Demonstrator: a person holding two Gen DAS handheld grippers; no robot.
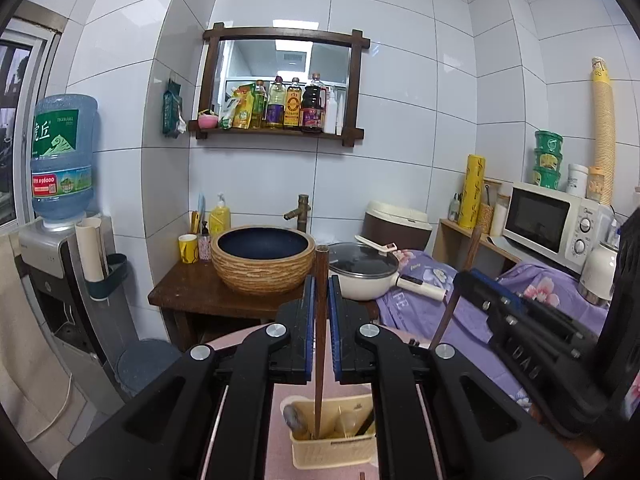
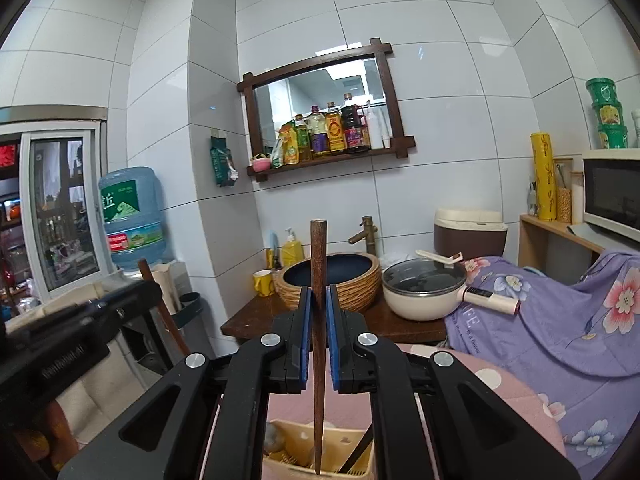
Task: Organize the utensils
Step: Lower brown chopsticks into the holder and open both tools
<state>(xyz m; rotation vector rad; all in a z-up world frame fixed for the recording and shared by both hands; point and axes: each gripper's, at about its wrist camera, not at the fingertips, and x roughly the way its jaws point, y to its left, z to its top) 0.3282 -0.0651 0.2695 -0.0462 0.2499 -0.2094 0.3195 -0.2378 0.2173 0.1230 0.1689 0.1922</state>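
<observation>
My left gripper [image 1: 320, 292] is shut on a dark wooden chopstick [image 1: 319, 360] held upright, its lower tip reaching down over a beige utensil holder [image 1: 332, 454]. The holder stands on a pink cloth and contains several other utensils. My right gripper [image 2: 318, 300] is shut on a second wooden chopstick [image 2: 318, 380], also upright, its tip over the same holder [image 2: 286, 446]. Each gripper shows in the other's view: the right one [image 1: 472, 278] with its chopstick [image 1: 454, 300] at right, the left one [image 2: 132, 286] with its chopstick [image 2: 162, 308] at left.
Behind stands a wooden table with a woven basin [image 1: 262, 258], a tap, a yellow cup and a lidded cream pot [image 1: 366, 276]. A purple floral cloth [image 2: 560, 320] covers the surface at right, below a microwave [image 1: 548, 218]. A water dispenser [image 1: 64, 216] stands at left.
</observation>
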